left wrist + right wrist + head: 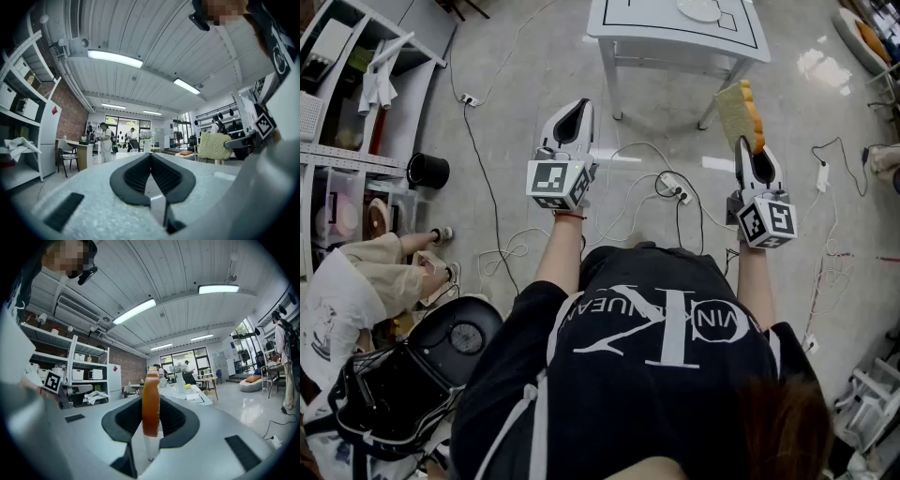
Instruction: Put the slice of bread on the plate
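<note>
My right gripper [749, 142] clamps the slice of bread [734, 112] upright between its jaws; my left gripper [577, 108] is closed, empty.

White table [675, 42] stands ahead of left hand-held gripper [578, 109] and right hand-held gripper [749, 150], btwn the two, well apart. Black bucket [427, 171] on floor [516, 84], left of left one. Power strip [673, 187] w/ white cables [623, 211] lies btwn them. Shelf unit [356, 103] far left. Seated person [347, 291] & black seat [464, 328] left and behind. Beanbag [862, 37] ahead-right of right one.
</note>
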Demonstrator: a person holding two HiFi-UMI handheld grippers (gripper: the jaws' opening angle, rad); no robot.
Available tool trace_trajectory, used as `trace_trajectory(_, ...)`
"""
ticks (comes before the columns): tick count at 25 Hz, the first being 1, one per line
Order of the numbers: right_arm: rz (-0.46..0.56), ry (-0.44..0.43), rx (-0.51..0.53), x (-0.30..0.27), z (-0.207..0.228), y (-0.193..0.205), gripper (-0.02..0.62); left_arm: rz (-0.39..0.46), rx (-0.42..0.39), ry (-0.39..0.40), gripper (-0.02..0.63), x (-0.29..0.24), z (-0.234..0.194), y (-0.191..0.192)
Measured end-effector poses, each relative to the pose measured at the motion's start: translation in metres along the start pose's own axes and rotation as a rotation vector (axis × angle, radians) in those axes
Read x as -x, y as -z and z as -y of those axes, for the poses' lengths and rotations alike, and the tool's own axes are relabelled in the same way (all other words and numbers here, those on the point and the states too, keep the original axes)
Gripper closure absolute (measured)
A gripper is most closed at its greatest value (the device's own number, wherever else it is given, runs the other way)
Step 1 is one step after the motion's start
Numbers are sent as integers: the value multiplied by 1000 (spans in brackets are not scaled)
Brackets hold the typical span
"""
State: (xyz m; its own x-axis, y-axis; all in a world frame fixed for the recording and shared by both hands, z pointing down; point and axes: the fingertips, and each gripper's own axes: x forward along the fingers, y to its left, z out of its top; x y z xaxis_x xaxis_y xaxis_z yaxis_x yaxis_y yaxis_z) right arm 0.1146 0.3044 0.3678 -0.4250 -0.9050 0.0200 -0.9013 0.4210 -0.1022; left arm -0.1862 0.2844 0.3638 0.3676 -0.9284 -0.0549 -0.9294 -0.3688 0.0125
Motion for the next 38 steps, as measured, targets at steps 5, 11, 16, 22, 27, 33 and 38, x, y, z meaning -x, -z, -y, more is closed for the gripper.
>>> trace_trajectory(5, -6, 11, -11, -6, 1, 2, 505, -12, 1, 5, 595, -5, -4, 0)
trace_trajectory(11, -10, 27, -24, -10, 8, 7, 505, -24, 26, 13, 595, -12, -7, 13)
trace_trajectory(16, -19, 33, -37, -9, 37, 9, 504, -44, 46, 11, 595, -35, 9, 26)
trace_trajectory(22, -22, 37, -53, -54, 49, 8, 503, -83, 53, 7, 595, -68, -16, 36)
trace_trajectory(27, -27, 27, -65, -93, 82, 9, 503, -92, 44, -3, 595, -117, -25, 37)
trace_trajectory(33, -28, 3, -74, -138, 119, 4, 503, -79, 38, -18, 595, -171, -27, 33)
trace_trajectory(38, -31, -28, -74, -164, 141, -1, 503, -81, 39, -36, 595, -201, -26, 31)
